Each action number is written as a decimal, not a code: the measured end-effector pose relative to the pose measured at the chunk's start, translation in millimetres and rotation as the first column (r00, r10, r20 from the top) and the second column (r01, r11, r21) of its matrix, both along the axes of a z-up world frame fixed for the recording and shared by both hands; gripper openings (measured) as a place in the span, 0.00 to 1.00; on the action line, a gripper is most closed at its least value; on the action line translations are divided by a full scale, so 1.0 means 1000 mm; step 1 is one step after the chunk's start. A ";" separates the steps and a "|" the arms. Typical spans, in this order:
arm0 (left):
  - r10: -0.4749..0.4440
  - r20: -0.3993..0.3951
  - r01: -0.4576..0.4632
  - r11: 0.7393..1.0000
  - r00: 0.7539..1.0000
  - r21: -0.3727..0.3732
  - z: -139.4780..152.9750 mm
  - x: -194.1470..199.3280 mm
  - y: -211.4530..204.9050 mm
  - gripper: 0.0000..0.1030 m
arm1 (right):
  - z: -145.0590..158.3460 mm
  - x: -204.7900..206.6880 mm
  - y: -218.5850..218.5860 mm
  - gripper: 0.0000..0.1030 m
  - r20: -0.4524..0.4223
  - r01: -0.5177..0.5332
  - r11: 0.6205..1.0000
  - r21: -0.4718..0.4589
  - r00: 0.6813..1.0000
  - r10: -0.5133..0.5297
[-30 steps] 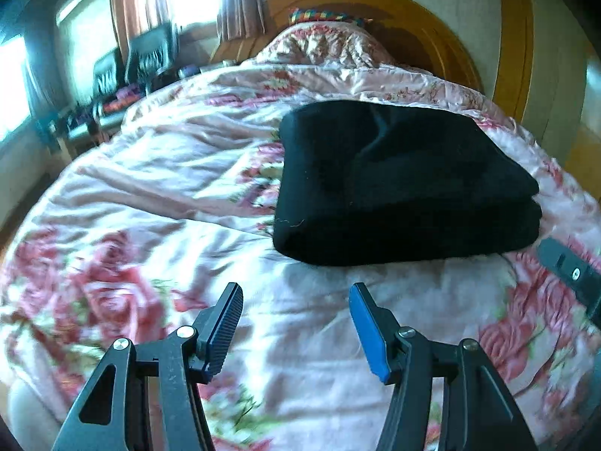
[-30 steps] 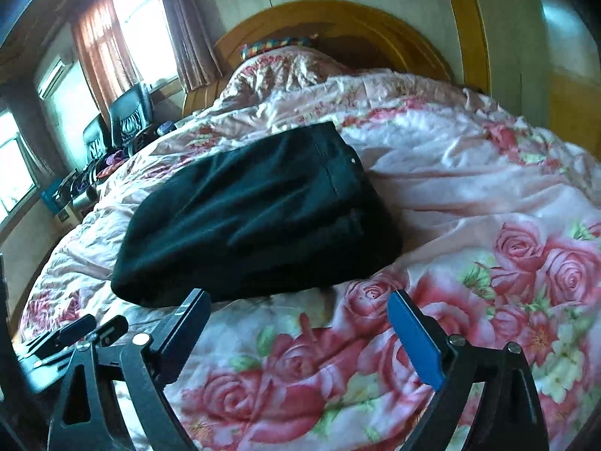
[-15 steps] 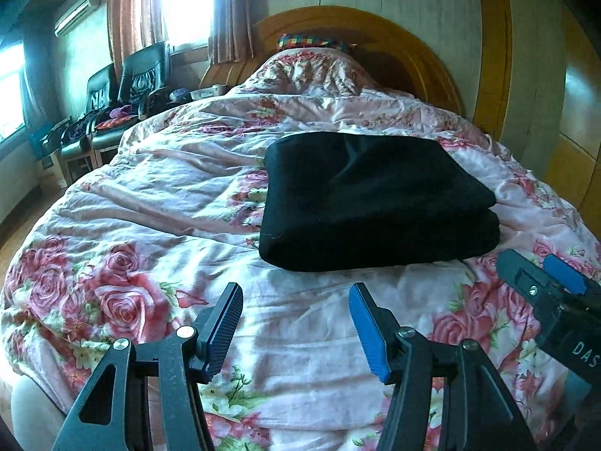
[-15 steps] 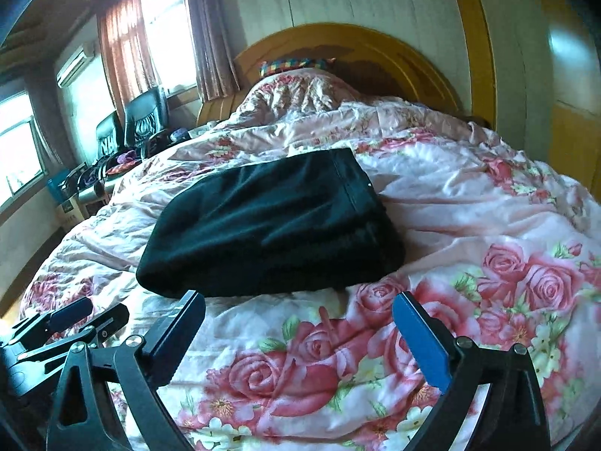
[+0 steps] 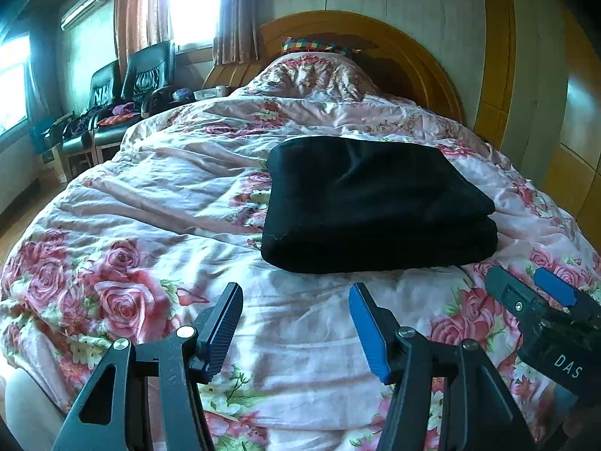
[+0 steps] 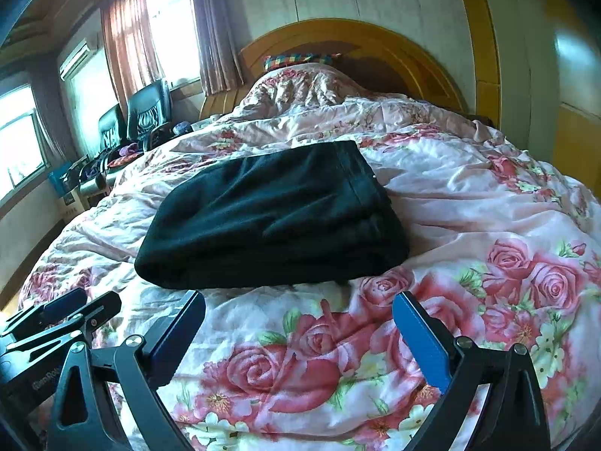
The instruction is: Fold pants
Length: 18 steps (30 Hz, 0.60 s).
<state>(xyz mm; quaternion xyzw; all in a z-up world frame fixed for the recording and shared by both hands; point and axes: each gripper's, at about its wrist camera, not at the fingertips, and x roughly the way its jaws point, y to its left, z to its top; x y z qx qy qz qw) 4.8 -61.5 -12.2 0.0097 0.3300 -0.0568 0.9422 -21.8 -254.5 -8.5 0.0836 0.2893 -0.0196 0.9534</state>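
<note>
Black pants (image 5: 375,203) lie folded in a thick rectangle on the flowered bedspread (image 5: 150,195); the right wrist view shows the same pants (image 6: 274,218) with the waistband edge at their right. My left gripper (image 5: 296,323) hovers open over the bedspread, short of the pants, nothing between its fingers. My right gripper (image 6: 300,330) is also open and empty, likewise short of the bundle's near edge. The right gripper's tips (image 5: 533,293) show at the lower right of the left wrist view, and the left gripper's tips (image 6: 75,308) at the lower left of the right wrist view.
A wooden headboard (image 5: 375,45) and a flowered pillow (image 5: 315,75) are at the far end of the bed. Black armchairs (image 5: 124,94) with clutter stand by the curtained windows on the left. Yellow wood panelling (image 5: 571,173) runs along the right.
Both grippers have drawn back and risen a little from the folded pants, so the bundle looks farther away. The jaws stayed open. The pants have not moved.
</note>
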 end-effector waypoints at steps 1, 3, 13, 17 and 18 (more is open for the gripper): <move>-0.001 0.001 0.001 1.000 1.000 -0.002 0.000 0.000 0.000 0.58 | 0.000 0.000 0.000 0.97 -0.001 0.000 1.000 0.003 1.000 0.000; -0.003 0.001 0.003 1.000 1.000 -0.004 0.000 0.000 0.000 0.58 | 0.000 0.000 -0.001 0.98 -0.002 0.001 1.000 0.004 1.000 -0.001; -0.004 0.002 0.004 1.000 1.000 0.000 -0.001 -0.001 -0.001 0.58 | -0.002 0.002 -0.003 0.97 -0.010 0.001 1.000 0.010 1.000 -0.001; -0.005 -0.002 0.005 1.000 1.000 -0.001 -0.001 -0.001 0.000 0.58 | -0.003 0.002 -0.004 0.97 -0.013 0.004 1.000 0.015 1.000 -0.004; -0.005 -0.003 0.005 1.000 1.000 -0.001 -0.001 -0.001 0.000 0.58 | -0.003 0.002 -0.004 0.97 -0.014 0.004 1.000 0.016 1.000 -0.004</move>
